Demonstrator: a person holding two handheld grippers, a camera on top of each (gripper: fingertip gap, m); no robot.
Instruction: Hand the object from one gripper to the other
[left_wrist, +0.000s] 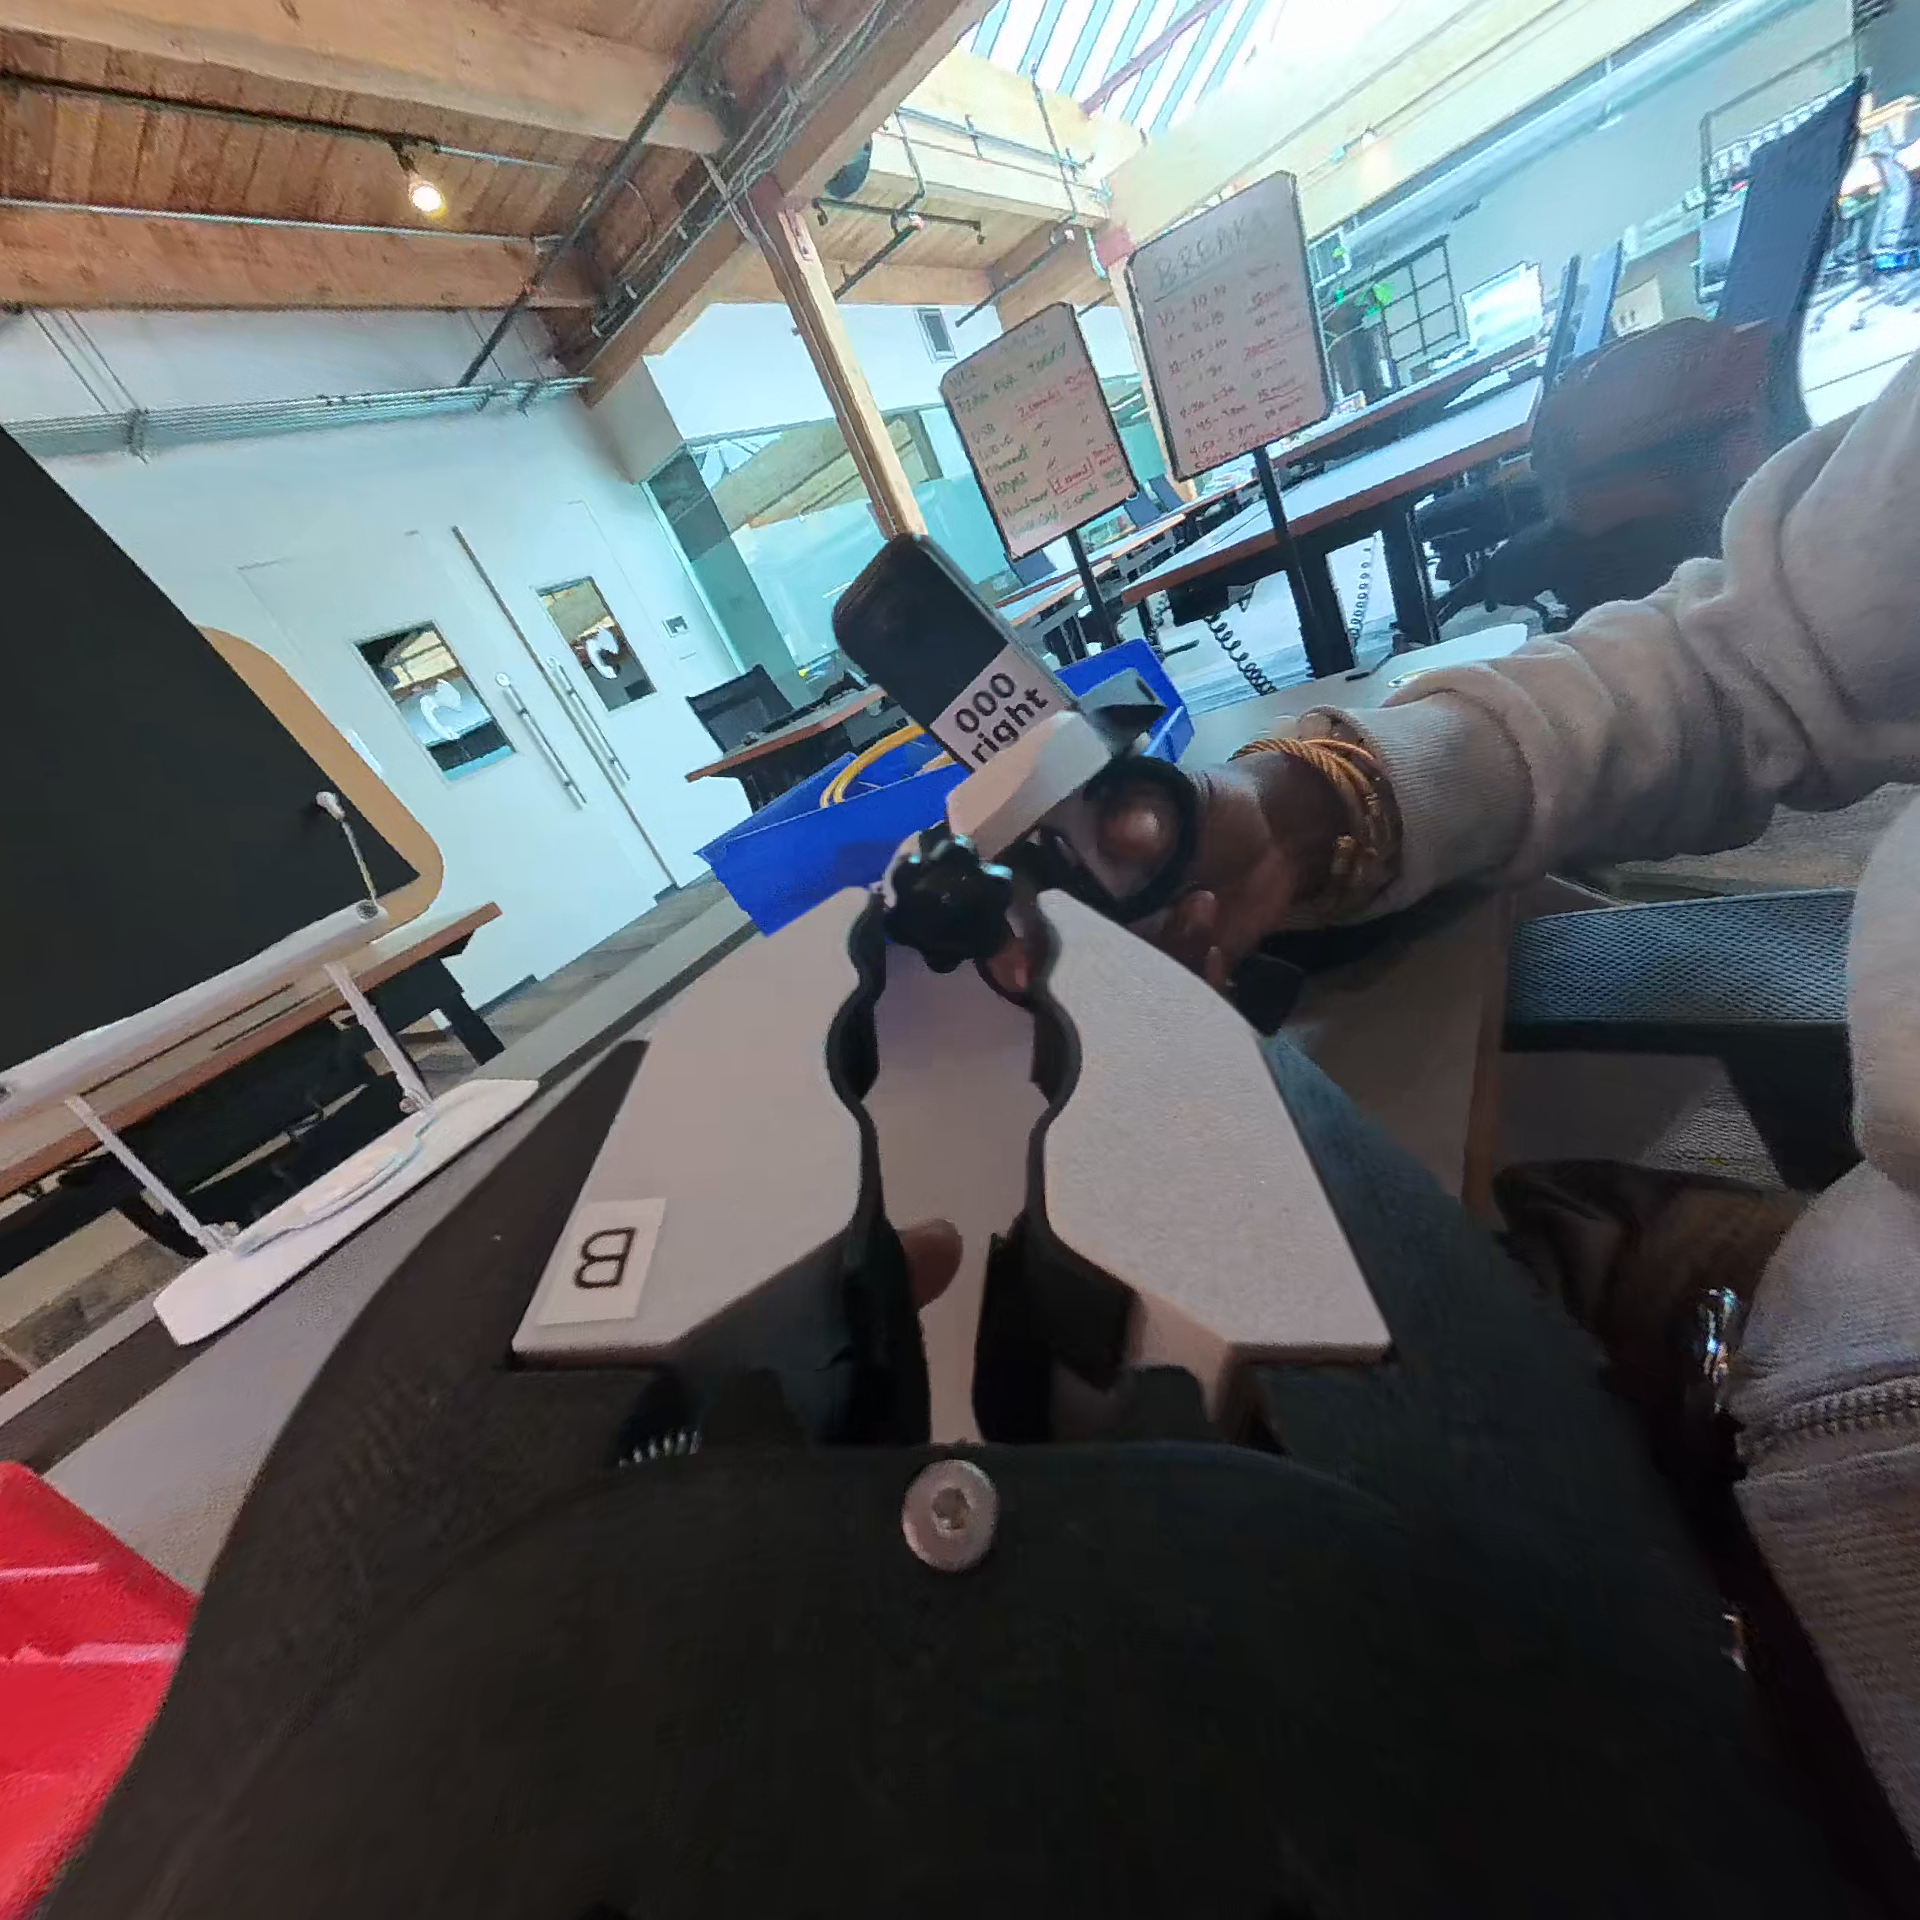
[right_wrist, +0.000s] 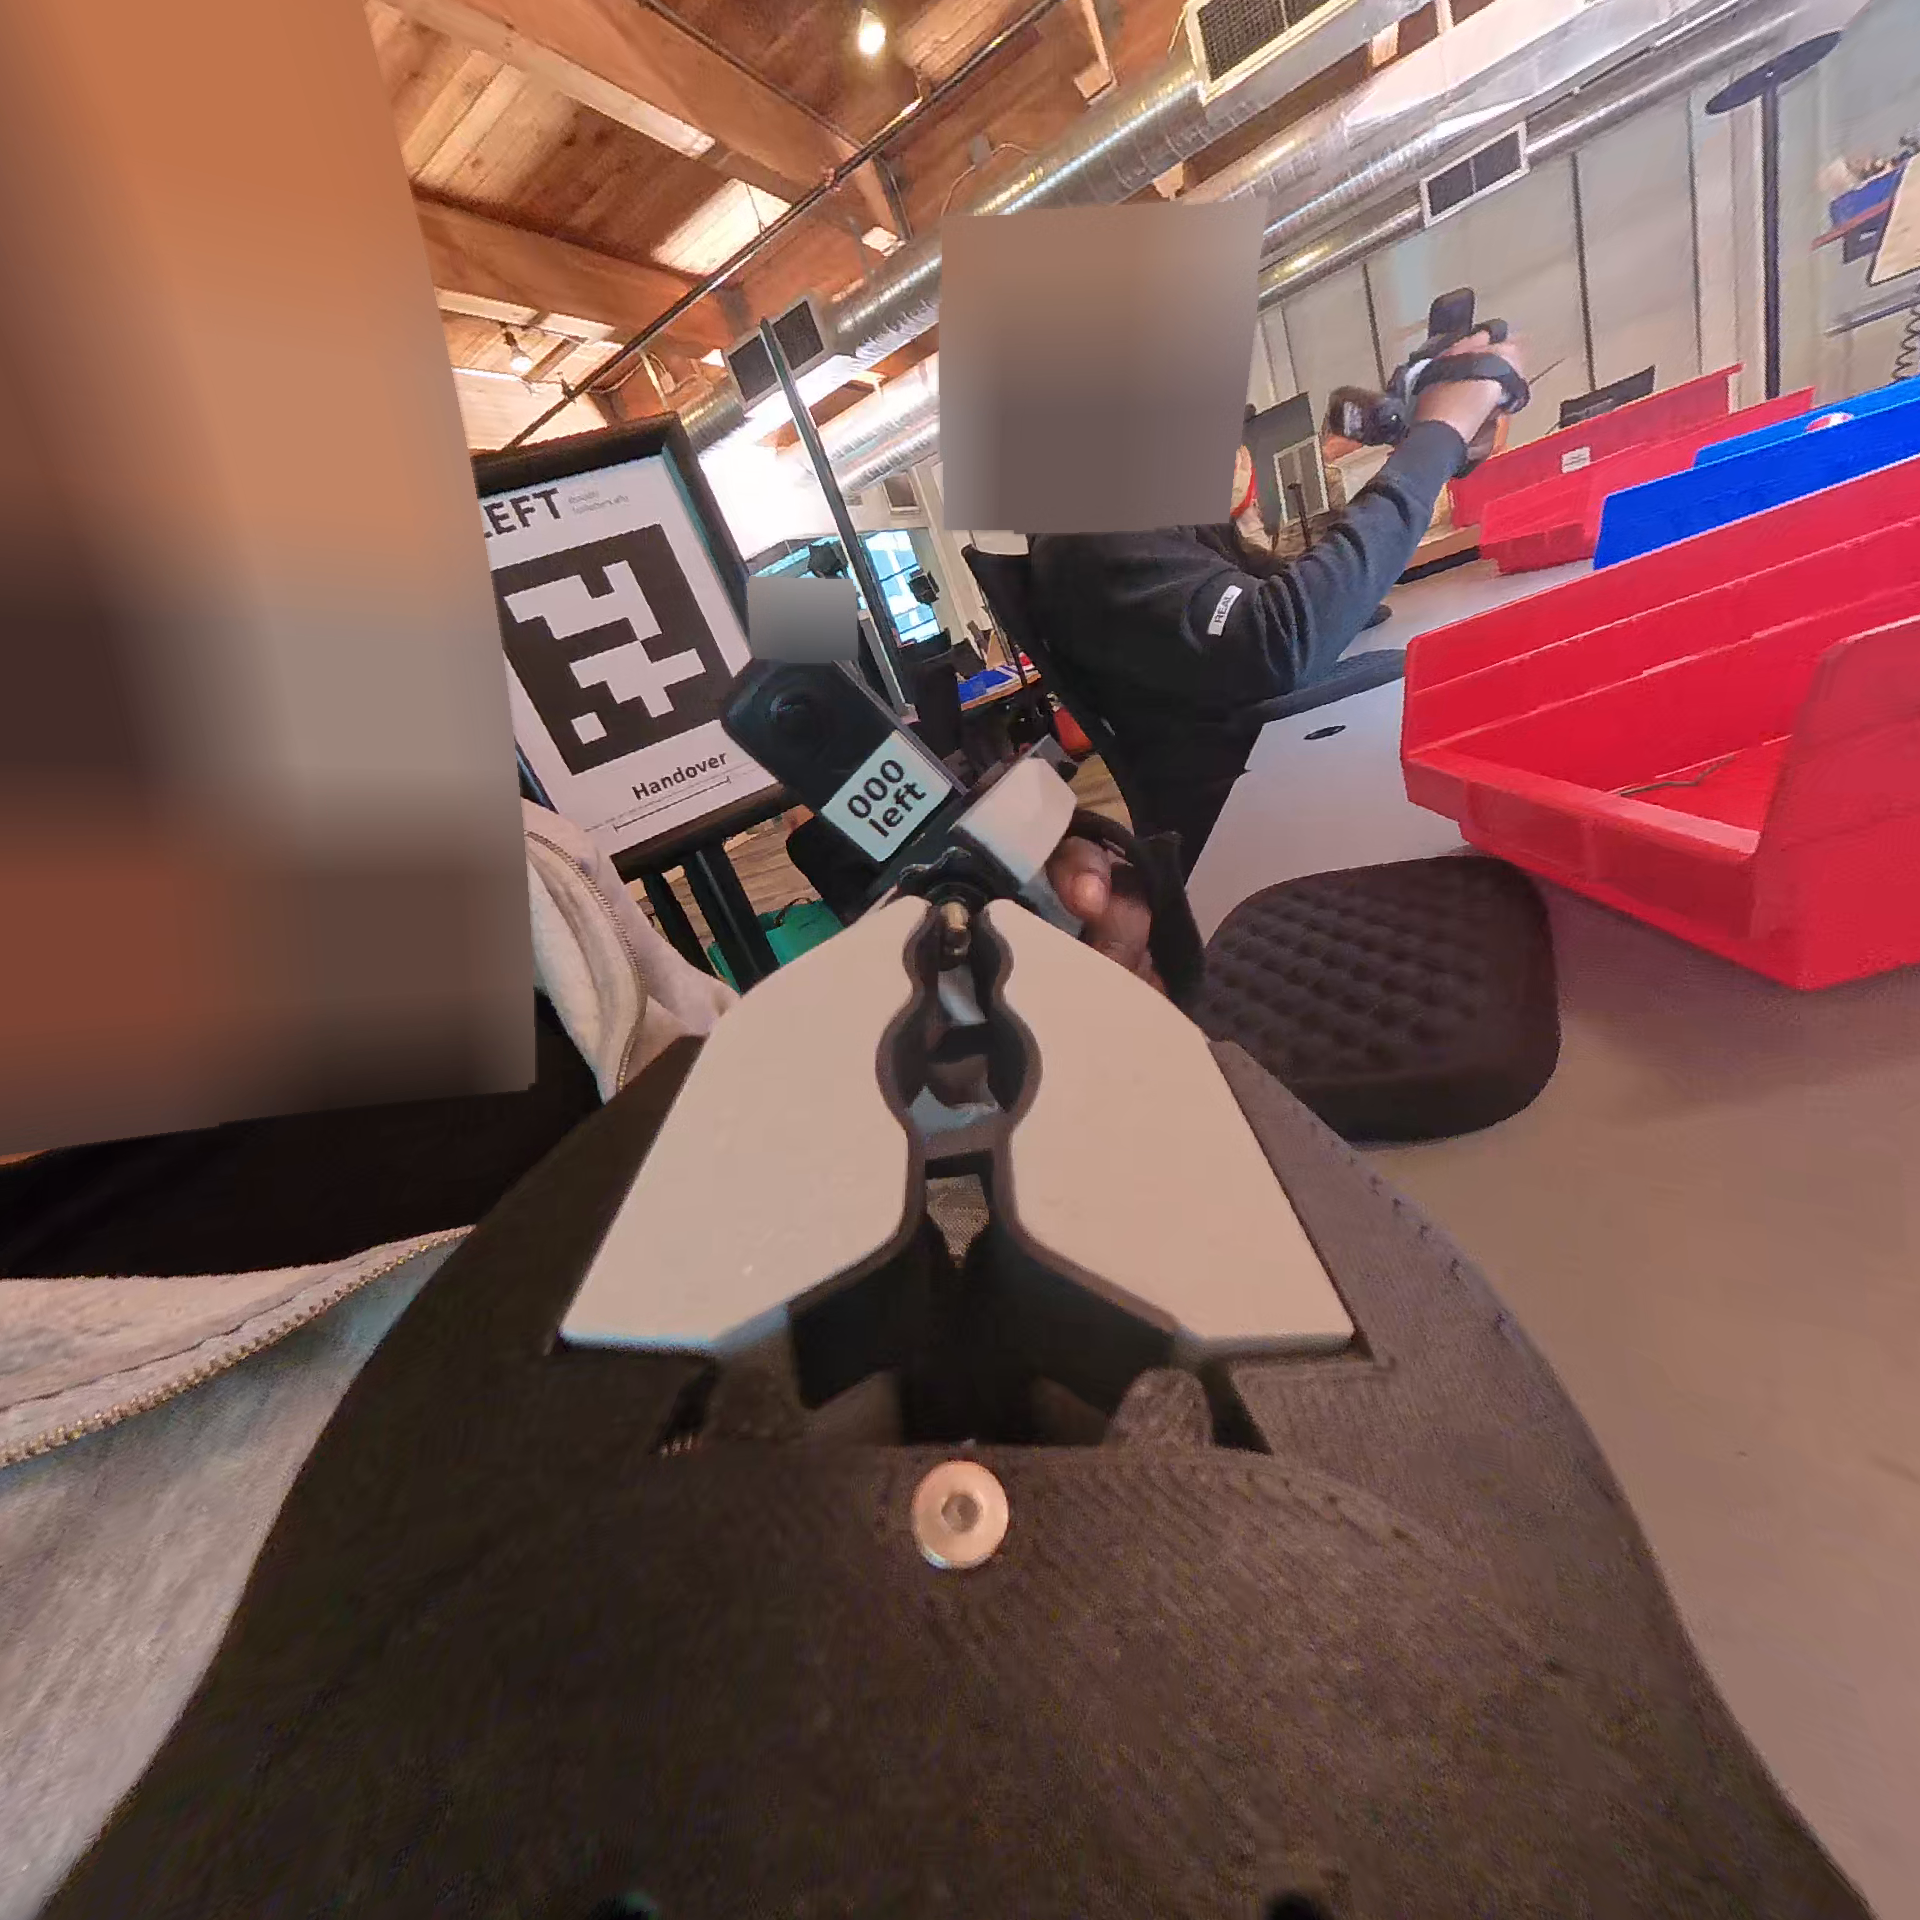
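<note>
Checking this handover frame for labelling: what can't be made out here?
- Small black knobbed object, left wrist view: the left claw tips cover its lower part.
- Same object, right wrist view: only a sliver shows between the right claw tips.
- Which claw actually bears it: unclear.

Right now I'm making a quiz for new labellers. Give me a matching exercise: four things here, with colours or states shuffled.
Things:
1 knob
2 sign
3 cushion
4 bin

Descriptions:
A red, open-topped
B black, quilted, lying on the table
C black-and-white pattern, framed
D small, black, between grey fingers

Pairs: 1-D, 2-C, 3-B, 4-A
</note>
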